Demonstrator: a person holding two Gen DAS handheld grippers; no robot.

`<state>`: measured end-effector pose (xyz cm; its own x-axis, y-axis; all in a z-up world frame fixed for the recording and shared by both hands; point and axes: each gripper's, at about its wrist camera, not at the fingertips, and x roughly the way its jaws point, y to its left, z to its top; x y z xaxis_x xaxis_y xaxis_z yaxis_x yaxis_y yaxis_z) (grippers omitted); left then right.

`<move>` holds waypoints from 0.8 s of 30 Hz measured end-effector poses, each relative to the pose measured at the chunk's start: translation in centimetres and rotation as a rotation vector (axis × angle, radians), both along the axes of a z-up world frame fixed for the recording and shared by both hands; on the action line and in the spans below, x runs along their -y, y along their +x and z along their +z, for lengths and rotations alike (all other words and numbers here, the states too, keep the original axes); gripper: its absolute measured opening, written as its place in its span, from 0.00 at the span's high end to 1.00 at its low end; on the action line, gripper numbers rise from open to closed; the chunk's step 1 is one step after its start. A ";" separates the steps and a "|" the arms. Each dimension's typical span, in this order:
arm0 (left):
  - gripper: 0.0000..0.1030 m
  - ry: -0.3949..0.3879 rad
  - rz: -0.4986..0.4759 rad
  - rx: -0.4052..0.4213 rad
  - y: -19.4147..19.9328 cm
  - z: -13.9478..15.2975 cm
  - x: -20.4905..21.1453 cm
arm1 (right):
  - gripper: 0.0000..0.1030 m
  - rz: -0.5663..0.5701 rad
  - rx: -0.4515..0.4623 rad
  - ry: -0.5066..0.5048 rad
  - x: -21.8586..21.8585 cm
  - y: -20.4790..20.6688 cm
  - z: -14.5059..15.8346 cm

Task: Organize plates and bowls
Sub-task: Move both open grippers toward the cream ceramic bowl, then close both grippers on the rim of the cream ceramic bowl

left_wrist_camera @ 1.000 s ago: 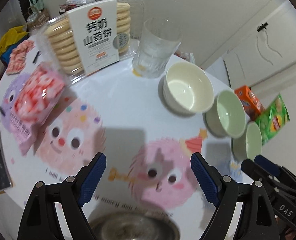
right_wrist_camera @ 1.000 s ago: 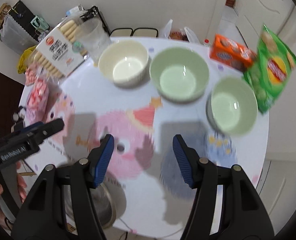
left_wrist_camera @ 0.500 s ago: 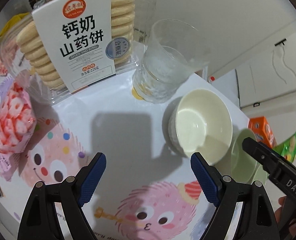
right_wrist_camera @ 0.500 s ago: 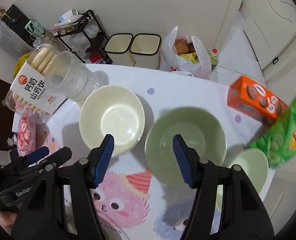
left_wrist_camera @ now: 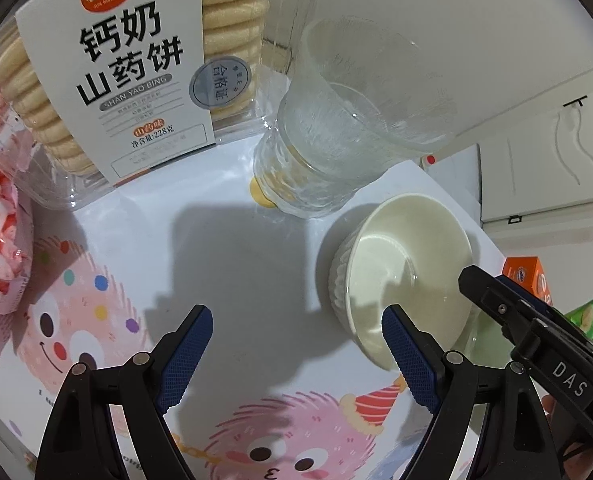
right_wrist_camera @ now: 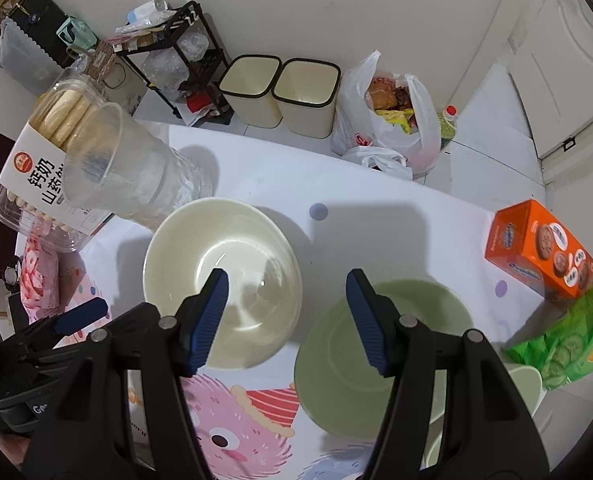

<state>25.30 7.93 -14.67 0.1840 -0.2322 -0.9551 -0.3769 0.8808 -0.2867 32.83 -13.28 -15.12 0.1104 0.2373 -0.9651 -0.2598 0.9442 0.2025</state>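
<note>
We hold the left claw [left_wrist_camera: 294,344] spread, empty, the cream bowl [left_wrist_camera: 406,280] just right of it; our right claw [right_wrist_camera: 286,316], also spread and empty, straddles that bowl's rim and the green bowl [right_wrist_camera: 348,344].

Both wrist cameras look steeply down at the table [left_wrist_camera: 224,240] from close above. The left view faces the biscuit pack [left_wrist_camera: 136,68] and clear cup [left_wrist_camera: 336,128] at the far left; both share the cream bowl [right_wrist_camera: 220,264].

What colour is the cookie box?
Orange, seen best in the right wrist view.
</note>
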 end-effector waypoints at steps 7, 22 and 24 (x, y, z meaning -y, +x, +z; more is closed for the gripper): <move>0.14 -0.007 0.007 -0.010 0.7 -0.9 0.5 | 0.39 0.010 0.000 0.000 -0.5 0.7 -0.7; 0.55 -0.044 0.017 -0.018 1.7 -1.8 1.0 | 0.70 0.059 -0.060 0.020 -1.3 0.8 -2.8; 0.65 -0.053 0.011 -0.017 2.0 -1.7 1.4 | 0.73 0.047 -0.061 0.022 -1.0 0.8 -2.8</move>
